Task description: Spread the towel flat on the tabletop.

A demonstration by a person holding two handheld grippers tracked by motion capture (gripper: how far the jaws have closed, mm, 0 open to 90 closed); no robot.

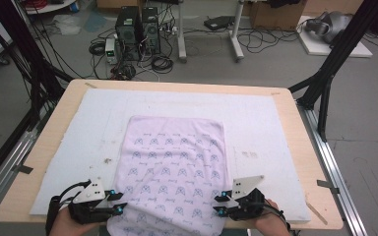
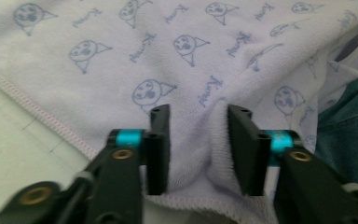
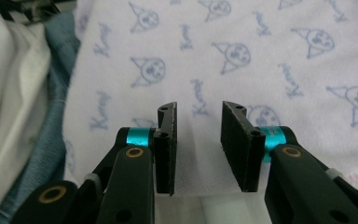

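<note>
Lying between both parted claws (image 1: 120,202) (image 1: 218,204): towel (image 1: 174,162) near edge.

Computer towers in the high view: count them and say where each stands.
2. The left tower and the right tower stand side by side on the floor beyond the table's far edge; more could be hidden outside the frame.

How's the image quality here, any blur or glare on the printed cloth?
High view: even light, no glare, printed cloth soft but readable. Left gripper view: left tool fairly sharp, the cloth's far print slightly blurred. Right gripper view: right tool crisp, the cloth's print readable, the left edge out of focus.
</note>
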